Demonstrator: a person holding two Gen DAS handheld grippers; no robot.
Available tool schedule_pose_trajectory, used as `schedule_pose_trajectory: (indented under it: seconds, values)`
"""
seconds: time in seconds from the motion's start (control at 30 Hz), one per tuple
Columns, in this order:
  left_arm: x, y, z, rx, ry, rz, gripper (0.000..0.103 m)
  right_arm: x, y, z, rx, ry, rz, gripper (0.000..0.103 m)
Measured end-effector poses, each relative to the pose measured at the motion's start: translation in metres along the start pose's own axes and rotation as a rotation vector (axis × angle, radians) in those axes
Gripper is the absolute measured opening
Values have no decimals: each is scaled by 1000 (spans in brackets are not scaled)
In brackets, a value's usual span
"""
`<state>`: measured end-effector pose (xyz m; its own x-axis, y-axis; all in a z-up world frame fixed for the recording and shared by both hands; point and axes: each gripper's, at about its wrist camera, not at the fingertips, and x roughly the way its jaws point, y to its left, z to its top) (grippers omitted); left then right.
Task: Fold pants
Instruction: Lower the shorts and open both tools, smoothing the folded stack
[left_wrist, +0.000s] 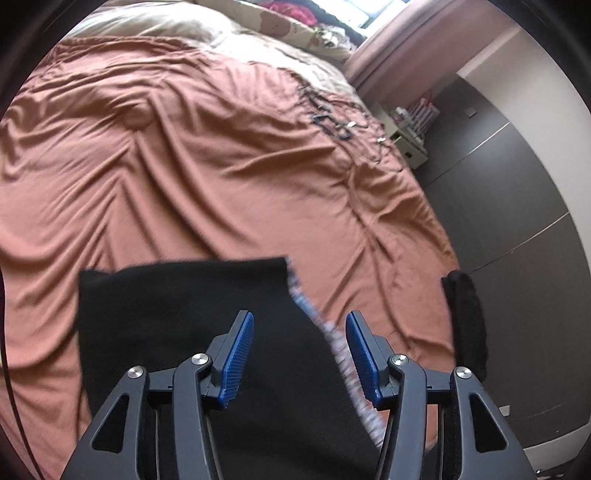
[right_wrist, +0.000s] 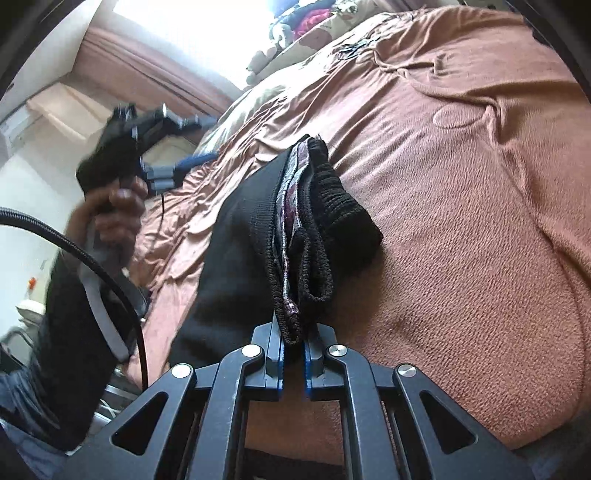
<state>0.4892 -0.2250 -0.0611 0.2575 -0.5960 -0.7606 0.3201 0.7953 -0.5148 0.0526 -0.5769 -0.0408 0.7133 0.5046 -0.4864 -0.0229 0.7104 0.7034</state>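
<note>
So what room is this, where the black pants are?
Most likely a bedroom. The pants lie on a big bed with a rumpled rust-coloured cover, pillows sit at its far end, and dark wardrobe doors stand beside it.

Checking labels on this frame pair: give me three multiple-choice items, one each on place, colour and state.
1. Where do the pants lie?
A. on the floor
B. on the bed
C. on a chair

2. What colour is the bed cover?
A. white
B. green
C. rust-orange

3. How do the grippers stand?
A. left gripper open, right gripper shut on the pants
B. both open
C. left shut on the pants, right open

Key: B, the black cloth rests on the cover in both views. C, the wrinkled cover is rust-orange throughout. A, the left pads stand apart with the pants' edge loose between them, while the right pads pinch the bunched waistband.
</note>
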Motion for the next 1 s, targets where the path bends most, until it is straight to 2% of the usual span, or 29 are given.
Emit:
schedule_pose_trajectory:
  seconds: [0.3, 0.43, 0.47, 0.63, 0.87, 0.93, 0.97, 1.0]
  values:
    - [-26, 42, -44, -58, 3, 45, 54, 3, -5, 3, 34, 6, -2, 10]
    - [-38, 55, -64, -76, 4, 52, 54, 0, -3, 3, 26, -17, -9, 10]
    - [-40, 57, -69, -82, 3, 55, 54, -1, -3, 3, 29, -21, -21, 7]
    - [-51, 80, -103, -149, 7, 38, 54, -7, -5, -1, 56, -24, -47, 5]
    - [-56, 100, -144, -221, 26, 34, 54, -12, 0, -4, 62, 24, -73, 7]
    - [-56, 103, -153, -239, 28, 28, 54, -18, 6, -2, 40, 22, -90, 11]
    - [-56, 104, -157, -247, 28, 22, 54, -23, 9, 0, 29, 14, -105, 20]
    - [-57, 104, -160, -251, 28, 19, 54, -27, 10, 1, 26, 2, -114, 37]
